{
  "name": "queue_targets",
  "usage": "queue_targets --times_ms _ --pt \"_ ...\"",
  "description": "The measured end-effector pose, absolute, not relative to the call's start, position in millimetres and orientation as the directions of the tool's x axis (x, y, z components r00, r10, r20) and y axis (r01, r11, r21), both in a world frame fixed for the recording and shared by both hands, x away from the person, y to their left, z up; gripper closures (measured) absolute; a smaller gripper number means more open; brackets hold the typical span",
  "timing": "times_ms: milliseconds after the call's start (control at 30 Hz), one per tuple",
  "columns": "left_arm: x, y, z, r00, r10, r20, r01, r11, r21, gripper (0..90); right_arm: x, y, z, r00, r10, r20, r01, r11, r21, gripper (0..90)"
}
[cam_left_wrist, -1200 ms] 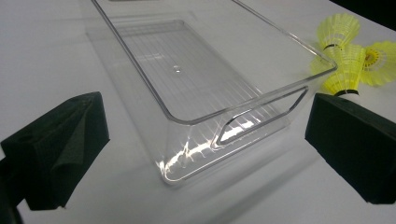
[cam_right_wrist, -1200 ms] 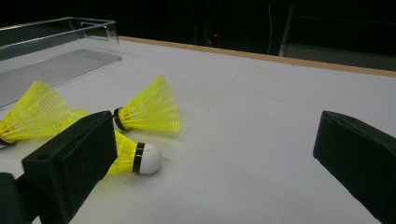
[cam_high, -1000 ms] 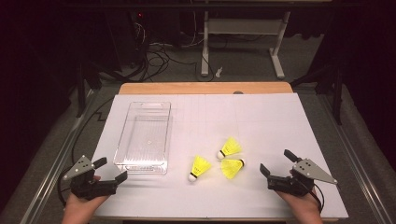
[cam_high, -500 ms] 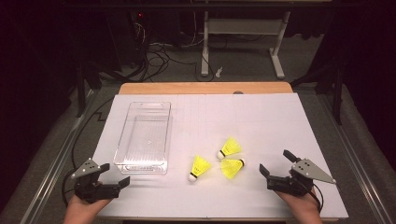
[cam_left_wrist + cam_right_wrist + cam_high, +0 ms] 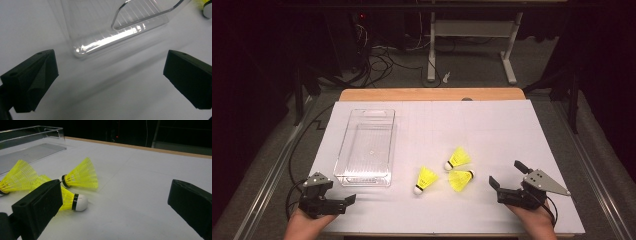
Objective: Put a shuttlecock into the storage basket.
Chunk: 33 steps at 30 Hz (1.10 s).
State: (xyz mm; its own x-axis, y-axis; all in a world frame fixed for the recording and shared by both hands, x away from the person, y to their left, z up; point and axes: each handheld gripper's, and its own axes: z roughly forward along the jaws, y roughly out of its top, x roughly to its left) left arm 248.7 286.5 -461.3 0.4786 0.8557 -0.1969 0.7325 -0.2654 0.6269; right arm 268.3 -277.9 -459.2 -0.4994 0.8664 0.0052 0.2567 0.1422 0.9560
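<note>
Three yellow shuttlecocks with white cork tips lie on the white table sheet (image 5: 492, 125): one (image 5: 426, 179) near the middle front, one (image 5: 457, 158) behind it, one (image 5: 460, 179) to the right. My right gripper (image 5: 506, 174) stands open just right of them, holding nothing. In the right gripper view the nearest shuttlecock (image 5: 75, 201) lies by the left jaw, with another (image 5: 81, 175) behind it and a third (image 5: 17, 178) at the left. My left gripper (image 5: 343, 202) is open at the front left, just before the clear plastic tray (image 5: 364, 150). The tray's near corner (image 5: 112, 37) lies ahead of its wide jaws.
The clear tray is empty and lies lengthwise on the left half of the sheet. Beyond the sheet runs the wooden far edge (image 5: 432, 94) of the table. Cables and a desk frame (image 5: 472, 30) stand on the dark floor behind it.
My left gripper has slid slightly back toward the person and turned its jaws to the right. The right gripper and the shuttlecocks have stayed put.
</note>
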Motion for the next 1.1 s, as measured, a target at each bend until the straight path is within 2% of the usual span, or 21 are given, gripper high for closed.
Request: queue_targets --times_ms 400,667,733,1100 --pt "252.9 280.3 -455.6 0.458 0.872 -0.172 0.771 -0.293 0.566 0.6 267.3 -276.5 -458.4 -0.507 0.862 0.018 0.257 0.131 0.957 0.5" --pt "258.5 285.4 -448.1 0.450 0.869 -0.205 0.830 -0.322 0.456 0.6 264.7 -278.0 -457.1 -0.514 0.858 0.015 0.248 0.132 0.960 0.5" --pt "262.2 289.3 -446.3 0.429 0.870 -0.243 0.852 -0.300 0.430 0.6 264.9 -278.4 -456.8 -0.515 0.857 0.013 0.246 0.134 0.960 0.5" --pt "273.7 283.6 -442.1 0.447 0.860 -0.245 0.883 -0.381 0.274 0.5 265.1 -274.9 -457.5 -0.521 0.853 0.011 0.252 0.142 0.957 0.5"
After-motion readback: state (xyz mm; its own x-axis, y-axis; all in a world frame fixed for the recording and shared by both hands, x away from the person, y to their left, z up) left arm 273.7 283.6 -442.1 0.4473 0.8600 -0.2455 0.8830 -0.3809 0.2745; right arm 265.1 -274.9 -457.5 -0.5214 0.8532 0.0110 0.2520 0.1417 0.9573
